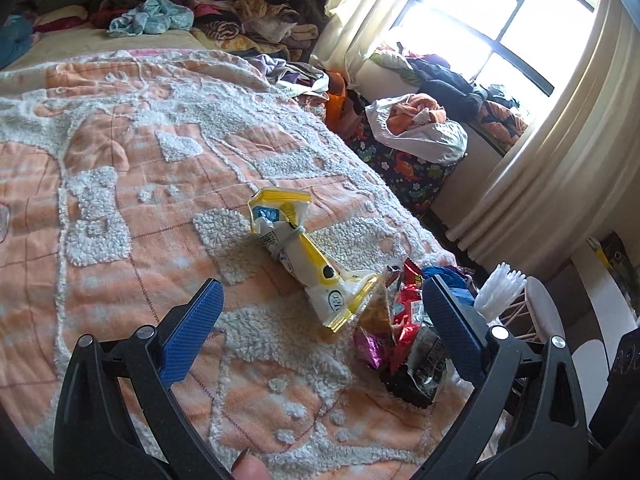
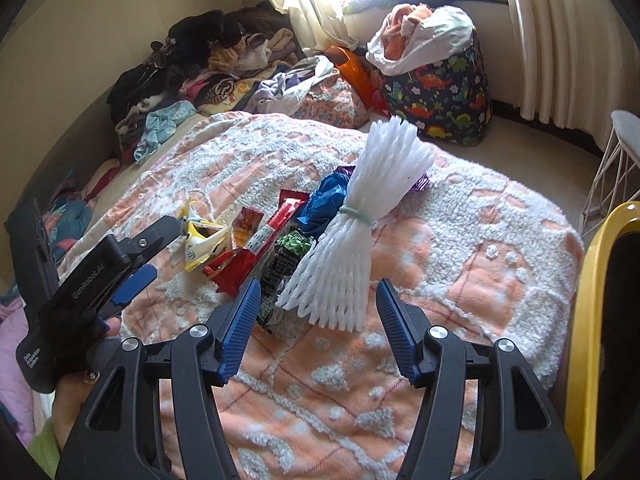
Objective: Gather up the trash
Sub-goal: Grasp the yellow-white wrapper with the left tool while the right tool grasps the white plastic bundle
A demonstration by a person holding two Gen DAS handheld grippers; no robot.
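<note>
Your right claw [image 2: 318,330] stands wide with nothing between its blue pads, hovering just short of the white foam-net bundle [image 2: 360,240] tied with one pale band; your left claw [image 1: 320,316] is spread wide too and holds nothing, with the yellow-and-white wrapper [image 1: 308,256] lying ahead between its fingers. The trash sits in one loose heap on the bed [image 2: 500,256]: one red wrapper [image 2: 260,248], one crumpled blue bag [image 2: 324,200], one dark green-topped packet [image 2: 284,264]. Beyond the bed, one dinosaur-print basket [image 2: 444,96] on the floor is stuffed with a white bag of orange cloth [image 2: 420,28].
</note>
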